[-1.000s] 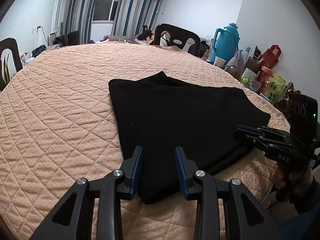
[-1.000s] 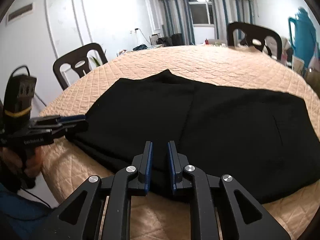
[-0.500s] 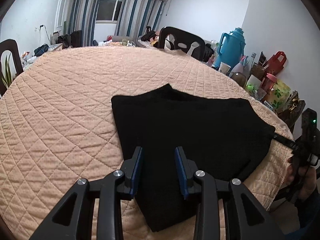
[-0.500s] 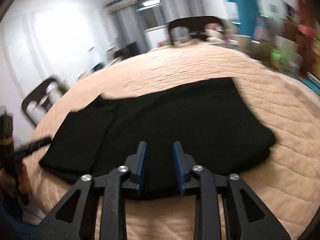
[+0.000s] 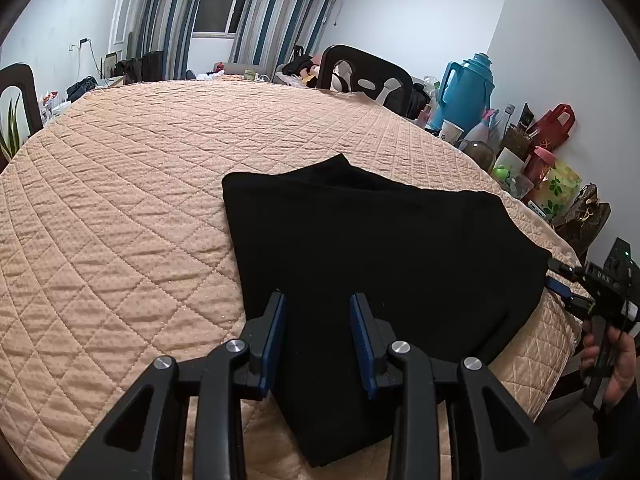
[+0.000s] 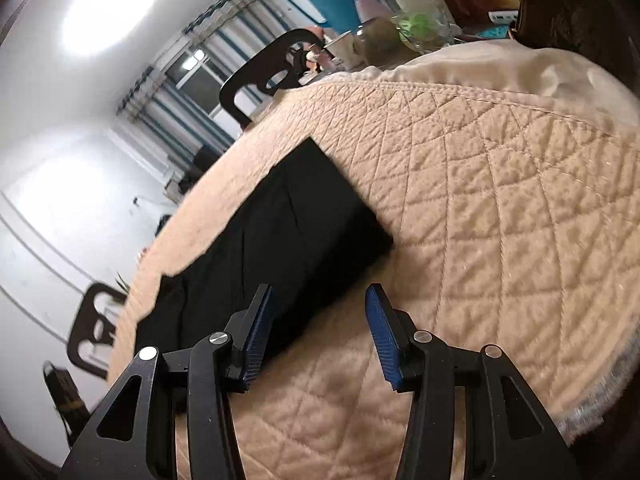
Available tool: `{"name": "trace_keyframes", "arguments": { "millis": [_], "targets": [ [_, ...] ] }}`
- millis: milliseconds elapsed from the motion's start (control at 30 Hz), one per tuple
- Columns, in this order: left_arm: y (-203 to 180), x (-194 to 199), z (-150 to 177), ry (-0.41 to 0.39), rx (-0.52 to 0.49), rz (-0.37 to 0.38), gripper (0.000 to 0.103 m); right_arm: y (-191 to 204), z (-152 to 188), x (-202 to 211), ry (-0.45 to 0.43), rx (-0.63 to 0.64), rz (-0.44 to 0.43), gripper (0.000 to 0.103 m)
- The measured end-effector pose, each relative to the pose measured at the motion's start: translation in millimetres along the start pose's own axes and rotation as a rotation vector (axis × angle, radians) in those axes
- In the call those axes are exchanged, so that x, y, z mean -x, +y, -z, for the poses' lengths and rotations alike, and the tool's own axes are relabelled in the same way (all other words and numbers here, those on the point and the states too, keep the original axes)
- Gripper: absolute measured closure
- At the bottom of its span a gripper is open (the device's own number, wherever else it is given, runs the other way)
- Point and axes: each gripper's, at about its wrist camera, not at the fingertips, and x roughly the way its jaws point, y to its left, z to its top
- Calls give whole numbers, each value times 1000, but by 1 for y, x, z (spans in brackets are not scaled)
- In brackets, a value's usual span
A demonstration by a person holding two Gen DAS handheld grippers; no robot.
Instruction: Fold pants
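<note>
The black pants (image 5: 380, 240) lie folded flat on the round table's peach quilted cover (image 5: 120, 200), near its front right edge. My left gripper (image 5: 318, 312) is open and empty, held just above the near end of the pants. My right gripper (image 6: 318, 304) is open and empty, tilted, over the cover beside the right end of the pants (image 6: 280, 236). It also shows in the left wrist view (image 5: 576, 288), off the right corner of the pants.
A black chair (image 5: 368, 80) stands at the table's far side. A blue thermos (image 5: 464, 88), cups, bottles and bags crowd the right side. Another chair (image 6: 96, 328) stands at the left in the right wrist view. The table edge (image 6: 580, 128) drops off close by.
My right gripper has opened wide, swung right and tilted, moving off the pants to their right end. My left gripper has lifted slightly and stayed open. The pants lie unchanged.
</note>
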Motion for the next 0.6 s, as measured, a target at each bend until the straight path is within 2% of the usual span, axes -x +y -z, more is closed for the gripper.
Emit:
{"name": "trace_keyframes", "arguments": {
  "millis": [133, 300, 400, 500, 567, 600],
  "targets": [
    [1, 0, 0, -5, 9, 7, 68, -4, -12, -9, 1, -47, -38, 53],
    [2, -1, -1, -6, 18, 17, 67, -4, -19, -11, -27, -99, -44, 53],
    [3, -1, -1, -4, 20, 28, 66, 0, -25, -24, -31, -97, -7, 53],
    [3, -1, 0, -6, 23, 31, 65, 13, -29, -35, -21, -24, 29, 51],
    [3, -1, 0, -7, 24, 31, 65, 21, -32, -40, -10, 13, 43, 57],
    [3, -1, 0, -7, 23, 30, 65, 24, -33, -42, -3, 26, 40, 71]
  ]
}}
